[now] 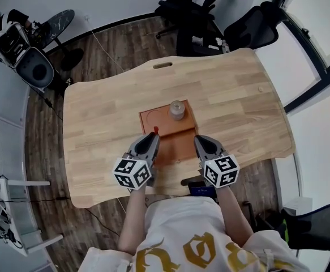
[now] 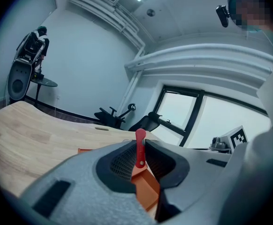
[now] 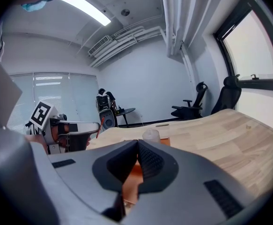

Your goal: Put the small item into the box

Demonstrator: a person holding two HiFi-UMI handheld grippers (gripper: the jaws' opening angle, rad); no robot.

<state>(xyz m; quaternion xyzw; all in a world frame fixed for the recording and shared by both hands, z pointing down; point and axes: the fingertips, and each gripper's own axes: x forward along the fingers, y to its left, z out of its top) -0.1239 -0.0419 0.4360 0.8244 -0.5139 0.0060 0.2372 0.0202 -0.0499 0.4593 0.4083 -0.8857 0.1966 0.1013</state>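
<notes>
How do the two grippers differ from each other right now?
The left gripper pinches a small red item upright between its jaws; the right gripper has its jaws closed together on nothing. The left gripper is at the orange box's left side, the right gripper at its right side. Both are grey, carry a marker cube and point toward the box.
</notes>
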